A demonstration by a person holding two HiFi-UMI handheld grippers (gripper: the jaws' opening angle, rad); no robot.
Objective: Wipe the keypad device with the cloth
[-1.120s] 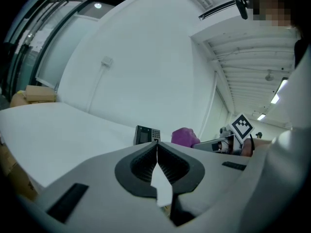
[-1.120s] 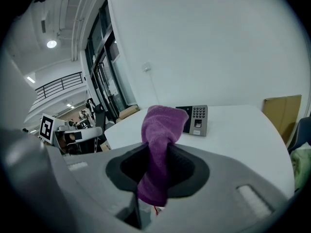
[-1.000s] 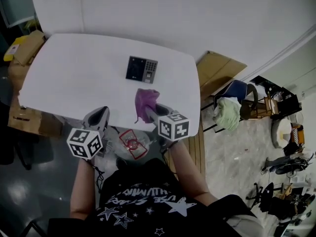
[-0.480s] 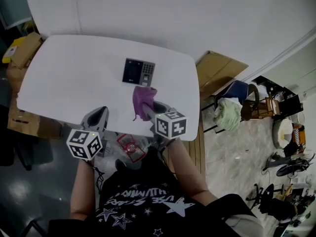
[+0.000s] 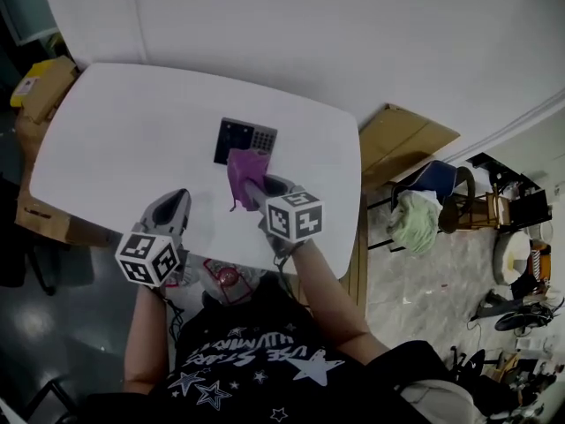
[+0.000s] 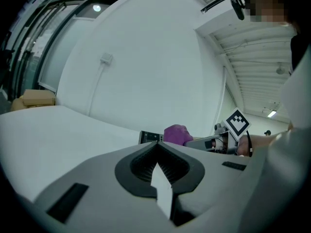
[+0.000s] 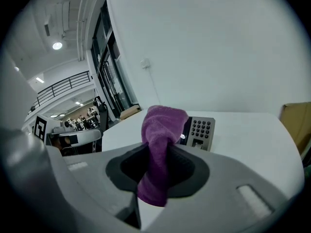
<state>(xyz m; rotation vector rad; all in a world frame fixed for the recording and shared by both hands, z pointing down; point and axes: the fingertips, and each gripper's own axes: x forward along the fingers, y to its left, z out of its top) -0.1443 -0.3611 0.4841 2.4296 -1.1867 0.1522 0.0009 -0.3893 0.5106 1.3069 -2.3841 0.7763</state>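
Note:
The dark keypad device (image 5: 240, 138) lies flat on the white table (image 5: 124, 140), its grey key panel (image 7: 200, 130) on the right half. My right gripper (image 5: 250, 186) is shut on a purple cloth (image 5: 244, 170), whose bunched top (image 7: 163, 125) sits at the device's near edge and hides part of it. My left gripper (image 5: 174, 207) hangs over the table's near edge, jaws together and nothing between them (image 6: 156, 167). From the left gripper view the cloth (image 6: 176, 134) and the device (image 6: 149, 137) appear ahead to the right.
Cardboard boxes (image 5: 40, 82) stand off the table's left end and a flat cardboard sheet (image 5: 402, 144) leans at its right. Chairs and clutter (image 5: 424, 206) fill the floor at right. A white wall (image 5: 309, 34) runs behind the table.
My right gripper has carried the purple cloth forward, from a gap short of the keypad device to its near edge. The left gripper has barely moved.

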